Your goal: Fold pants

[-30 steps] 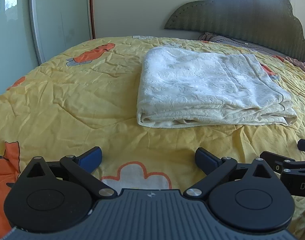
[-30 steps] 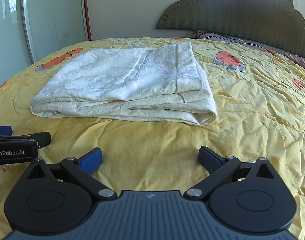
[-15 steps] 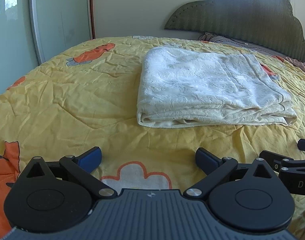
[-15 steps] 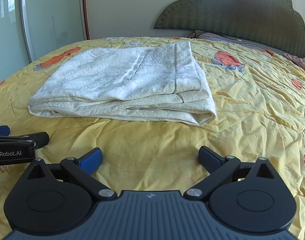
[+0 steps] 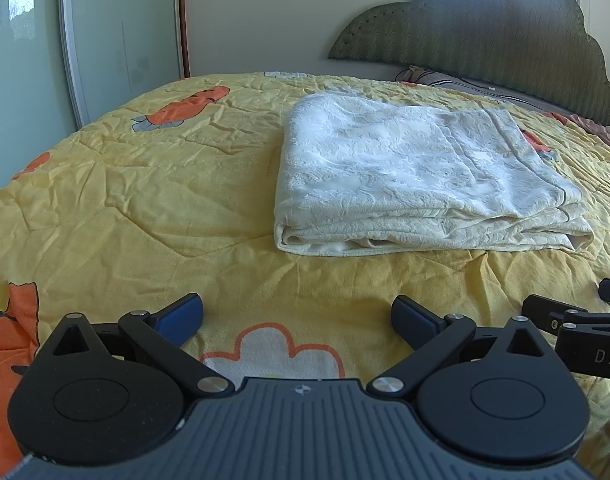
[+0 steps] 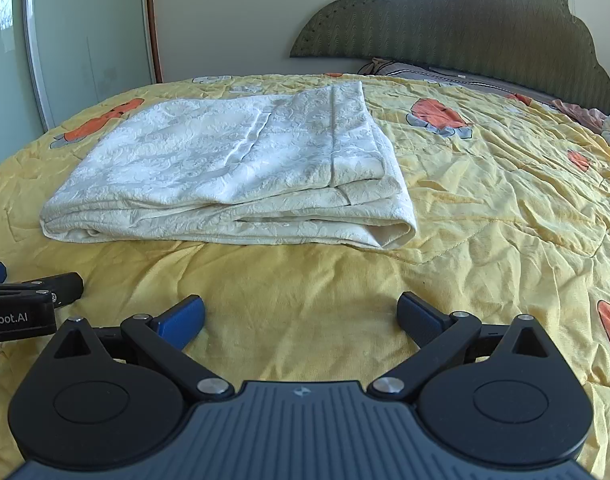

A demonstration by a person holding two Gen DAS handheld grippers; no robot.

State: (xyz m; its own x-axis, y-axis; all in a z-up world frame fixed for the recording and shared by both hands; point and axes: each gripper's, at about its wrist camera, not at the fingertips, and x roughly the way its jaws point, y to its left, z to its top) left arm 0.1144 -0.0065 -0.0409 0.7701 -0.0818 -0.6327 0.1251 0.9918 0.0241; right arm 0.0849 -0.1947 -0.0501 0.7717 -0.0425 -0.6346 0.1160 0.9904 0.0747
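Observation:
Cream-white textured pants (image 5: 417,176) lie folded into a flat rectangular stack on the yellow bedspread (image 5: 145,200), with layered edges facing me. The same stack of pants (image 6: 233,172) fills the middle left of the right wrist view. My left gripper (image 5: 297,318) is open over the bedspread, short of the stack's near edge, with nothing between its blue pads. My right gripper (image 6: 301,320) is open too, equally short of the pants and holding nothing. Each gripper's side shows at the edge of the other's view.
The bedspread (image 6: 505,208) is wrinkled, with orange carrot prints. A dark green scalloped headboard (image 5: 485,36) stands behind, with pillows (image 6: 445,74) below it. A sliding glass door (image 5: 121,36) is at the left, beyond the bed's edge. Crumpled cloth (image 6: 585,114) lies far right.
Both grippers have drifted very slightly; the right wrist view has shifted a little rightward relative to the pants. The pants have not moved, and both grippers stay open.

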